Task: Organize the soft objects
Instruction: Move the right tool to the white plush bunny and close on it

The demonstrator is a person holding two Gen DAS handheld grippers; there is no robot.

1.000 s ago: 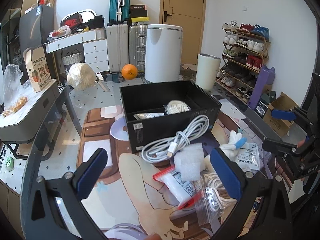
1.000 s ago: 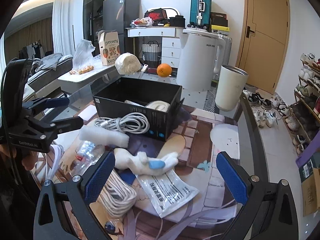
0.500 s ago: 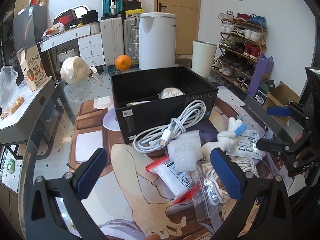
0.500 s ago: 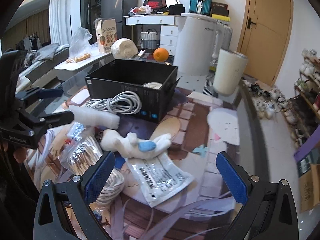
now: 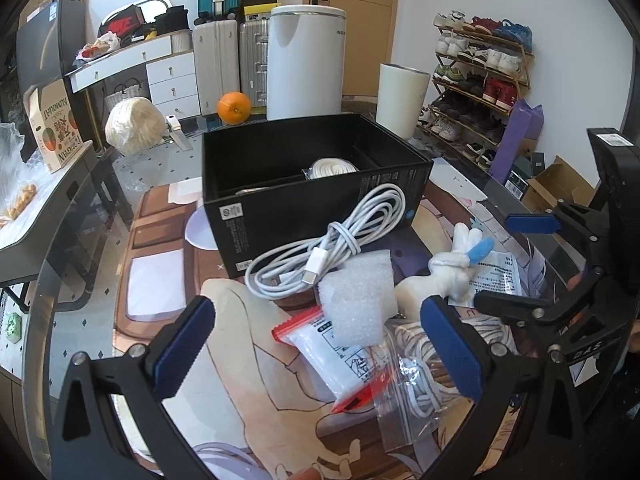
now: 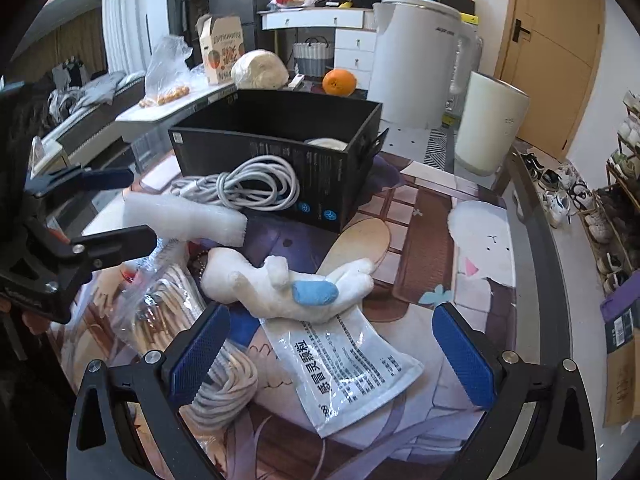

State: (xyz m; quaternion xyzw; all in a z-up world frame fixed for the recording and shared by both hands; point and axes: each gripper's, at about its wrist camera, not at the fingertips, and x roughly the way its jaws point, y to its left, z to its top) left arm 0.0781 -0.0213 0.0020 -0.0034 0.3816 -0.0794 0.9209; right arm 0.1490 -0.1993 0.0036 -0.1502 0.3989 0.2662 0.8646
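A black open box [image 5: 320,200] [image 6: 276,160] stands mid-table with a white rope coil [image 5: 330,168] inside. Against its front lean a white USB cable bundle [image 5: 332,244] [image 6: 256,184] and a white foam piece [image 5: 356,300] [image 6: 184,216]. A white plush toy with a blue ear [image 5: 448,272] [image 6: 292,284] lies on a printed white sachet [image 6: 352,364]. A red-zip bag [image 5: 340,356] and a clear bag of cords [image 6: 160,312] lie nearby. My left gripper [image 5: 320,356] is open above the bags. My right gripper [image 6: 328,356] is open just before the plush.
An orange [image 5: 234,108], a round white ball of yarn [image 5: 134,126], a tall white bin [image 5: 306,62] and a cream cylinder [image 5: 402,100] stand behind the box. A shoe rack [image 5: 480,80] is at the right. The table's glass edge [image 6: 536,264] runs along the right.
Both grippers have moved forward and lower toward the pile; the plush, foam and bags now look larger and nearer. Nothing on the table has been taken or shifted.
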